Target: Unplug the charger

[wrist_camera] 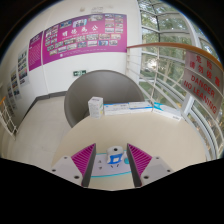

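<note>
Gripper at bottom centre, fingers apart, small white charger sitting between pads, gaps either side. My take: centre it, squeeze firm, pull straight out, no twisting. White box mid-frame behind.

A small white boxy plastic charger stands upright between the two fingers of the gripper, with a gap visible at each side. It sits on the near part of the pale tabletop. A long white power strip lies farther off, across the table.
</note>
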